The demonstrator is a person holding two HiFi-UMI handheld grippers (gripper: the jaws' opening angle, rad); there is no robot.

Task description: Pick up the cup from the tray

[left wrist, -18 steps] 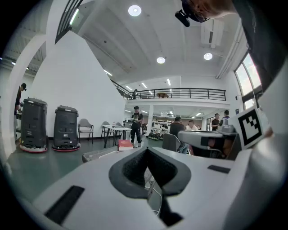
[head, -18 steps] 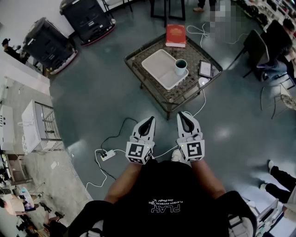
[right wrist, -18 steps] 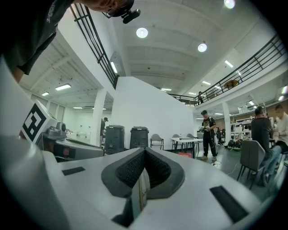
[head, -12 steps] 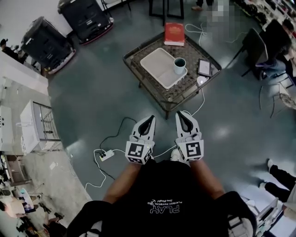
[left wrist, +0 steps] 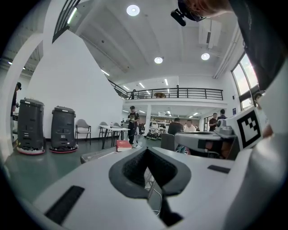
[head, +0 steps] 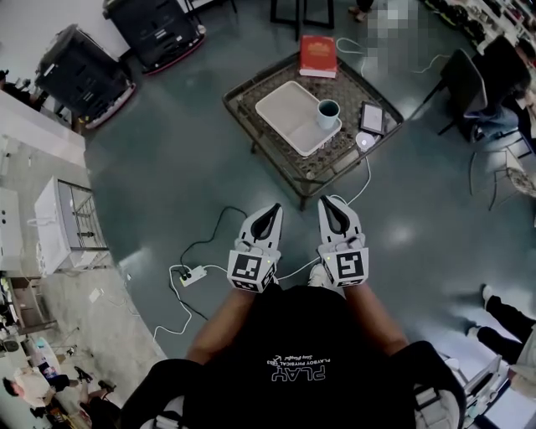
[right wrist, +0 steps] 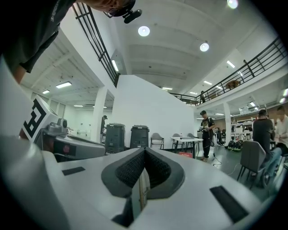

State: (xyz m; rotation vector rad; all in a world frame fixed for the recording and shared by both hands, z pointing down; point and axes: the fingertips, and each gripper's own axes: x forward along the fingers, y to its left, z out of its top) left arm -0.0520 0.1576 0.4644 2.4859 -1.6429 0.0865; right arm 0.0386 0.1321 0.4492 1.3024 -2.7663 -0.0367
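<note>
Right, both sets of jaws are pressed together and empty, left gripper (head: 269, 215) and right gripper (head: 328, 209) side by side. The cup (head: 327, 112) stands upright at the tray's (head: 283, 111) right edge on the low table (head: 248, 90), well ahead of both.

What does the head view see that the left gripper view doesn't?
Only the head view shows the cup standing on the white tray, and the power strip on the floor. Only the left gripper view shows the ceiling lights and the balcony railing. Both show the red book on the table and the left hand-held gripper, its jaws together and empty.
</note>
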